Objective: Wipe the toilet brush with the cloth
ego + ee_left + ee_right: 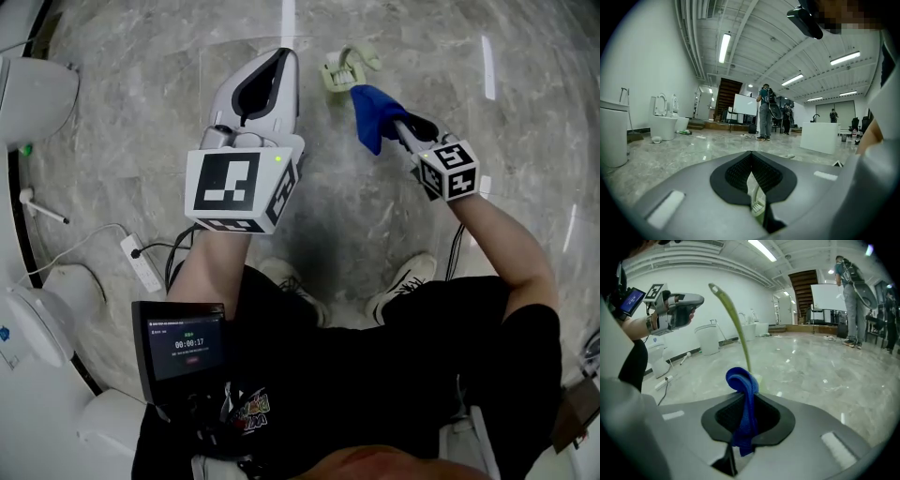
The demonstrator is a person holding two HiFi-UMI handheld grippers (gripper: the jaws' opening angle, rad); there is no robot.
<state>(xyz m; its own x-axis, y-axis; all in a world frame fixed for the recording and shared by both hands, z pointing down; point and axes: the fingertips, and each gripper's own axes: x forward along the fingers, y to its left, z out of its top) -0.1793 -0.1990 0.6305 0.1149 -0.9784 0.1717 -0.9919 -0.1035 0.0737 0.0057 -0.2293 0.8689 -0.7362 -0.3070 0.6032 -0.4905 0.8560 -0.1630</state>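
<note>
Blue cloth (740,378) hanging clamped in the closed right gripper (746,393). Toilet brush (342,71) standing just beyond its tips, pale handle running near-upright, arching toward the left gripper (750,154). Right gripper sitting nearer. Left jaws meeting shut; brush showing below them, grip not confirmable.

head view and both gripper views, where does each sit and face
Head view: on the person's head, facing steeply down at the floor; shows forearms, lap, shoes, left gripper, right gripper.
Left gripper view: on the left gripper, facing roughly level towards the toilets; shows its shut jaws.
Right gripper view: on the right gripper, facing the toilet brush past the clamped cloth; shows the left forearm.
Shared: head and right gripper views both show cloth, toilet brush, left gripper.
</note>
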